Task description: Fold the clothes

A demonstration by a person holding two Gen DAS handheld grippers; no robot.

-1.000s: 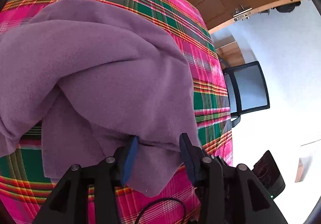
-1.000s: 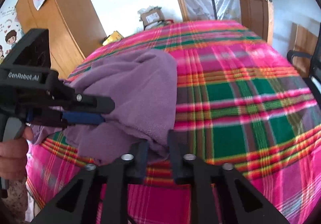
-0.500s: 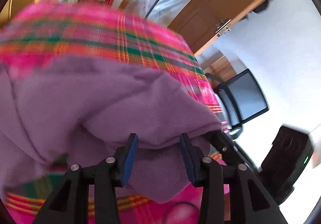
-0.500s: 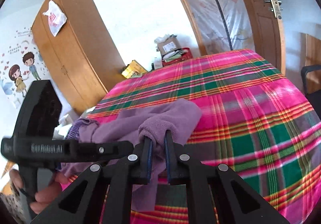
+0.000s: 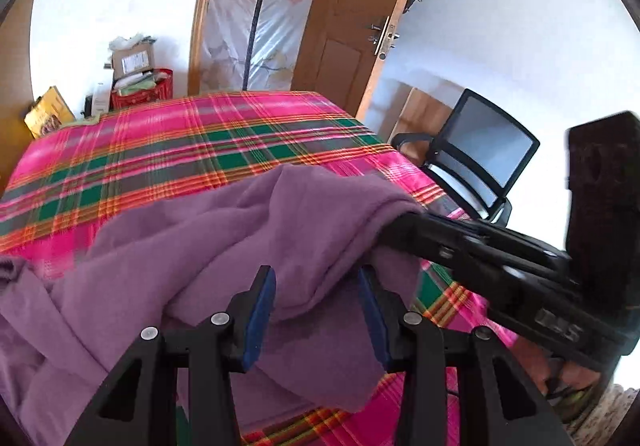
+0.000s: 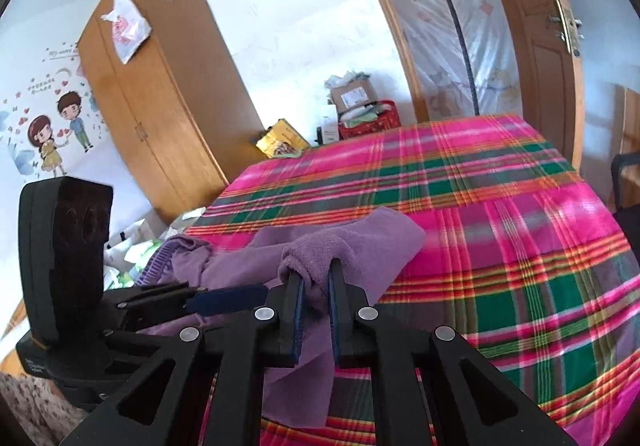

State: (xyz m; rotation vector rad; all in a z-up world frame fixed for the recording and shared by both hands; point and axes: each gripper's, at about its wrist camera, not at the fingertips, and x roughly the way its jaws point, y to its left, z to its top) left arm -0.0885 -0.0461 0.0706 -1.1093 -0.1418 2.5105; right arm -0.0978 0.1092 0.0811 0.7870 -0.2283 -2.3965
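Nearest: right gripper (image 6: 314,282), jaws narrow, pinching a bunched edge of the purple garment (image 6: 352,246); cloth hangs below the pads. Right jaws have just been closing, with fabric between them.

Left gripper (image 5: 316,286): jaws wide, a thick fold of the same garment lying between the blue pads. Whether they press it I cannot tell (fabric fills the gap).

Step, as I judge it: lifting the near edge to carry it over. Next move calls for both hands travelling together toward the far side.

Beyond: garment's bulk rests on the plaid bedspread (image 5: 200,142); wardrobe (image 6: 160,94) behind.
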